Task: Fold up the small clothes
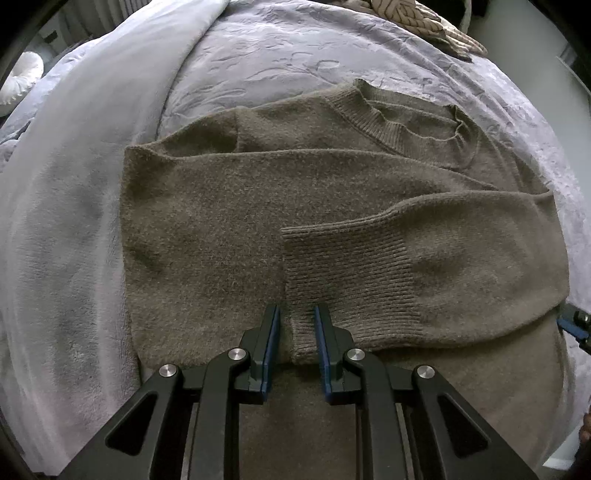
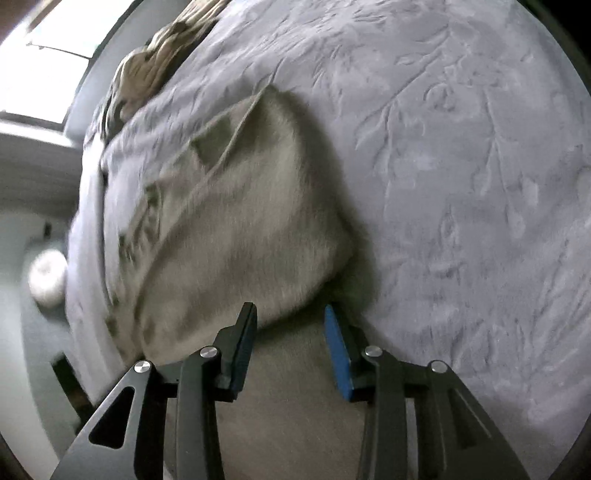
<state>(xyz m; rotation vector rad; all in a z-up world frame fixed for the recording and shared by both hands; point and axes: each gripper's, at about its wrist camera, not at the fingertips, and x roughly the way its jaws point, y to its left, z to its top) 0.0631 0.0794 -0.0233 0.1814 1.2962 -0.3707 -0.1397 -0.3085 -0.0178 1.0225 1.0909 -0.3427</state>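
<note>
The left gripper [image 1: 295,310] pinches the ribbed cuff of the brown sweater [image 1: 229,206], which lies on the lilac blanket [image 1: 277,48]. The right gripper [image 2: 290,314] hangs parted over its edge – nothing clamped. Lay both sleeves flat – then fold.

Home bedroom, bed under embossed lavender bedspread [image 1: 295,48], knit throw [image 1: 417,18], bright window [image 2: 44,74]

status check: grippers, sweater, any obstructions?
Left gripper pinching sleeve cuff. Right gripper open over sweater edge. Sweater flat on bedspread, sleeves folded in. Nothing blocking.
</note>
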